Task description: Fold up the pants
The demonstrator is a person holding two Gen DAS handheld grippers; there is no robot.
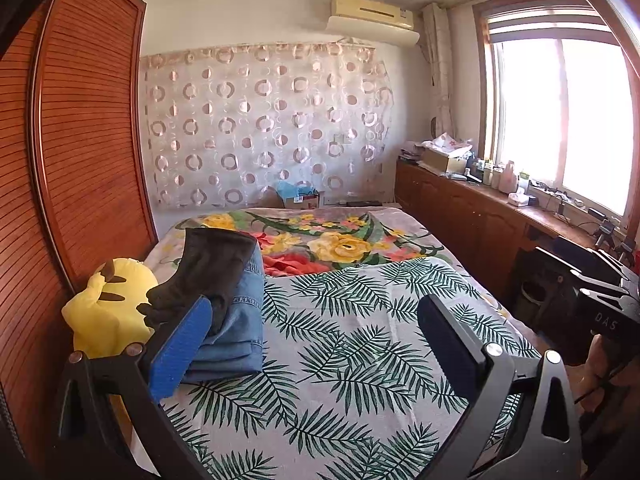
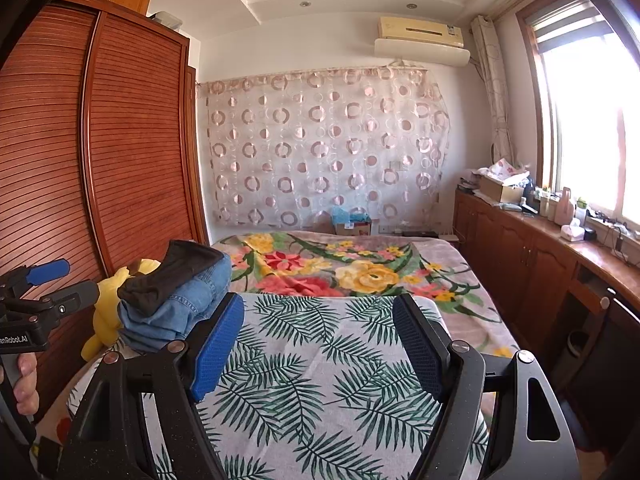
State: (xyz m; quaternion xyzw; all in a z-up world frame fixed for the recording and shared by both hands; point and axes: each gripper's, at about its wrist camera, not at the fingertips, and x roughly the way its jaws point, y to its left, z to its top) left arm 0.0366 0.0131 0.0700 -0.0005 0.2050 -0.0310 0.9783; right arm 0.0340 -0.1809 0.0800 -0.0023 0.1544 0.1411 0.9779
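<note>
blown-out window (image 1: pixel 560 120) glare, fisheye edges

Both grippers are held level, side by side, pointing the same way. The left gripper (image 1: pixel 316 344) has its blue-padded fingers (image 1: pixel 182 350) spread wide with nothing between them. The right gripper (image 2: pixel 320 344) is likewise spread wide and holding nothing. From the right wrist view, the left gripper sits at nine o'clock, a hand (image 2: pixel 24 384) wrapped round its handle.

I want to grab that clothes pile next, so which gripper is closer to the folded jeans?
Left. The left gripper has one finger beside the folded jeans; the right gripper sits farther to their right.
</note>
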